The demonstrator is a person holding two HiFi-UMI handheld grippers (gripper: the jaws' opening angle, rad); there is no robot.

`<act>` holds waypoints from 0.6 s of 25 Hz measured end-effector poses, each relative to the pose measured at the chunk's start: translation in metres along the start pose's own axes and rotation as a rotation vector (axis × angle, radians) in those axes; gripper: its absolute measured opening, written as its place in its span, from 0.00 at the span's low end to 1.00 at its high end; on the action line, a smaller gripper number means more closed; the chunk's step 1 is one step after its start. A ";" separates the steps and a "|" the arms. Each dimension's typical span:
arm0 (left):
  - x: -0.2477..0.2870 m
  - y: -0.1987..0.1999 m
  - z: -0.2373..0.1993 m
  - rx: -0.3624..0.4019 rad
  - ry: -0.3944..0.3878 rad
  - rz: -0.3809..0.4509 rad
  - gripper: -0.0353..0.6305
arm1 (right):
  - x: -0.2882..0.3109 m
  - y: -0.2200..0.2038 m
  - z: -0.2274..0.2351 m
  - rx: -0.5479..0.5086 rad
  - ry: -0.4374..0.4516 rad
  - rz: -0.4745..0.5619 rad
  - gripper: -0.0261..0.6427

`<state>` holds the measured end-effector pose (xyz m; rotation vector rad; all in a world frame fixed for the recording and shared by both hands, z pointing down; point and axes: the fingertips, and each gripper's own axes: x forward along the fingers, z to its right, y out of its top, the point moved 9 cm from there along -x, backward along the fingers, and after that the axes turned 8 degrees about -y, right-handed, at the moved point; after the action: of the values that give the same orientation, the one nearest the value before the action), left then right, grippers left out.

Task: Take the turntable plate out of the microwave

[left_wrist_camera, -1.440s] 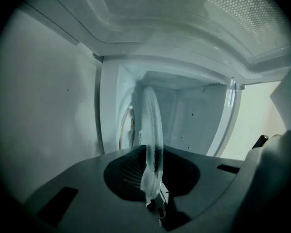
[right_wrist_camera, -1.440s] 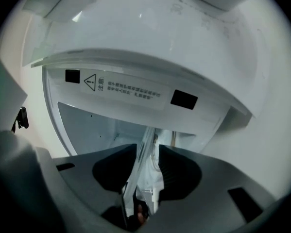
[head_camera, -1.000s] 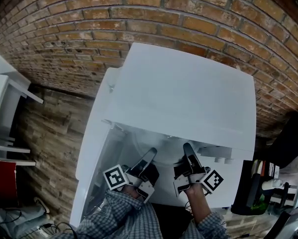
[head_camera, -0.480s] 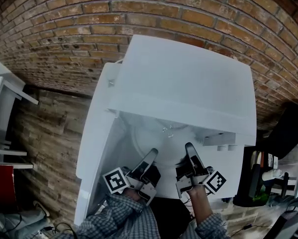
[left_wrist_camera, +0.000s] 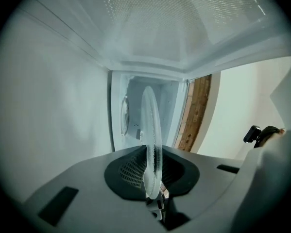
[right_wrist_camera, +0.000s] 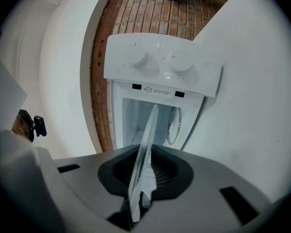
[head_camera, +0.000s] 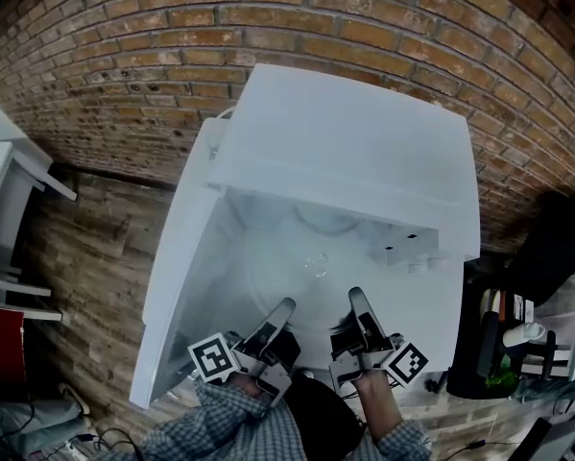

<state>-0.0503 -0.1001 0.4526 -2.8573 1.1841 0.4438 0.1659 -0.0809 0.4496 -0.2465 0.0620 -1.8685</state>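
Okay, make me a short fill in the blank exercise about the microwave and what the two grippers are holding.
1. The left gripper and the right gripper each clamp the near edge of a glass ____.
2. The door of the microwave stands ____.
3. The wall behind the microwave is made of ____.
Missing words: plate; open; brick.

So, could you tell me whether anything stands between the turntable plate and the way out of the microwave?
Nothing visible does. The door stands open at the left, the left gripper and right gripper are shut on the near rim of the turntable plate, and nothing else shows in front of the microwave.
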 end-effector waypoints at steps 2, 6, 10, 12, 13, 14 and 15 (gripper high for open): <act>-0.010 -0.012 0.004 0.003 -0.010 0.017 0.12 | -0.013 -0.003 -0.004 -0.005 0.009 -0.008 0.11; -0.035 -0.041 0.013 0.014 -0.028 0.046 0.12 | -0.045 -0.012 -0.007 0.001 0.023 -0.029 0.11; -0.061 -0.073 0.024 0.036 -0.036 0.068 0.12 | -0.080 -0.019 -0.007 -0.007 0.055 -0.051 0.11; -0.071 -0.086 0.027 0.048 -0.046 0.076 0.12 | -0.094 -0.022 -0.008 0.000 0.069 -0.054 0.11; -0.075 -0.092 0.029 0.051 -0.052 0.078 0.12 | -0.101 -0.023 -0.008 -0.002 0.075 -0.054 0.11; -0.080 -0.099 0.031 0.052 -0.056 0.080 0.12 | -0.109 -0.025 -0.008 -0.005 0.081 -0.055 0.11; -0.085 -0.105 0.033 0.053 -0.059 0.082 0.12 | -0.116 -0.027 -0.008 -0.006 0.085 -0.055 0.11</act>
<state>-0.0429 0.0372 0.4341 -2.7396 1.2857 0.4888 0.1725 0.0370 0.4297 -0.1748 0.1204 -1.9337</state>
